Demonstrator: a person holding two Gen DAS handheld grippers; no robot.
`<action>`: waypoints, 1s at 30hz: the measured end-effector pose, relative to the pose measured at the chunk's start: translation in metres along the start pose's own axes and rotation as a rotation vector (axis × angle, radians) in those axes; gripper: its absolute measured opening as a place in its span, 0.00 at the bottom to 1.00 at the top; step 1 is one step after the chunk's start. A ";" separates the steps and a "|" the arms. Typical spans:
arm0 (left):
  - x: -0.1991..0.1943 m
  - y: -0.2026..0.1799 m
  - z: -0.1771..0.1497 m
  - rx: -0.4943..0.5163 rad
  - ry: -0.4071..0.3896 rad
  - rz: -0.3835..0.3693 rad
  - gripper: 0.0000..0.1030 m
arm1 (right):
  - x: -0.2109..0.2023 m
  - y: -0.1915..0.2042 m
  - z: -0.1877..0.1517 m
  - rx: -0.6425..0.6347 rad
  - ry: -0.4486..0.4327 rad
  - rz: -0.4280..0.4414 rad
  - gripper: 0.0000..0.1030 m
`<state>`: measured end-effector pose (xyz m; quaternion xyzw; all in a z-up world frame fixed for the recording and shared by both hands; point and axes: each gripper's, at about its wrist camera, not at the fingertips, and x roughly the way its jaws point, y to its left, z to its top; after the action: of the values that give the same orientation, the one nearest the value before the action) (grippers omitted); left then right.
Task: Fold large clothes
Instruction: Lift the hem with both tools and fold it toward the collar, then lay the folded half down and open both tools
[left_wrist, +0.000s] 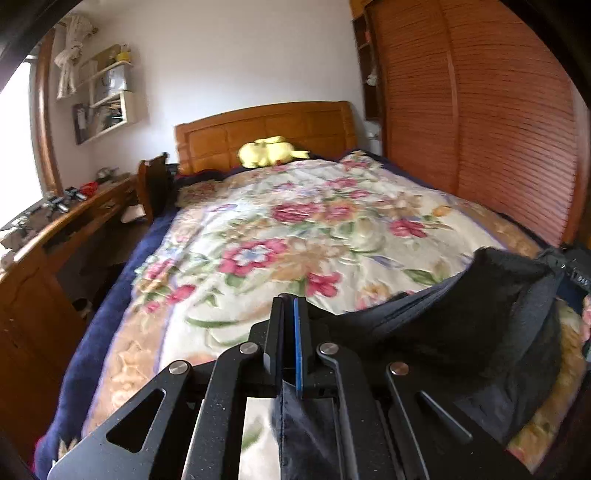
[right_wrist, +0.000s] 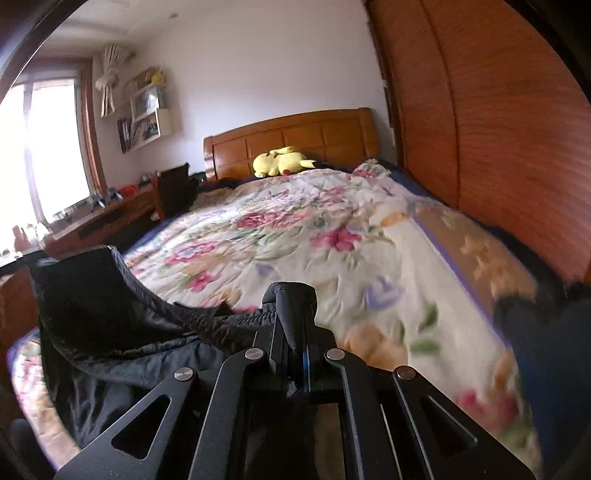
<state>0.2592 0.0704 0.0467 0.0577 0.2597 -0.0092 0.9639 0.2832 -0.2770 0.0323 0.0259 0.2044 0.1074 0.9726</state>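
A large dark navy padded garment (left_wrist: 491, 314) hangs between my two grippers above the near end of the bed. My left gripper (left_wrist: 291, 306) is shut on one edge of it; fabric hangs down below the jaws. My right gripper (right_wrist: 293, 295) is shut on another edge of the garment (right_wrist: 122, 325), with a fold of cloth poking out past the fingertips. The garment sags in a curve between the two grips. The right gripper's body (left_wrist: 576, 269) shows at the right edge of the left wrist view.
A bed with a floral blanket (left_wrist: 295, 229) fills the middle. A yellow plush toy (right_wrist: 280, 160) lies by the wooden headboard (left_wrist: 266, 129). A slatted wardrobe (left_wrist: 480, 110) stands to the right. A cluttered wooden desk (left_wrist: 66, 218) and a chair stand to the left.
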 end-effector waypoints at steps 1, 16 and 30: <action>0.007 0.002 0.002 -0.003 -0.001 0.021 0.05 | 0.015 0.007 0.010 -0.034 0.002 -0.017 0.04; 0.068 0.017 -0.034 -0.059 0.032 0.007 0.06 | 0.149 0.051 0.015 -0.128 0.120 -0.069 0.05; 0.013 -0.006 -0.083 -0.083 -0.020 -0.177 0.36 | 0.140 0.056 0.020 -0.157 0.122 -0.053 0.13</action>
<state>0.2283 0.0743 -0.0318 -0.0057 0.2542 -0.0843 0.9634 0.4051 -0.1915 0.0008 -0.0625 0.2546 0.0989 0.9599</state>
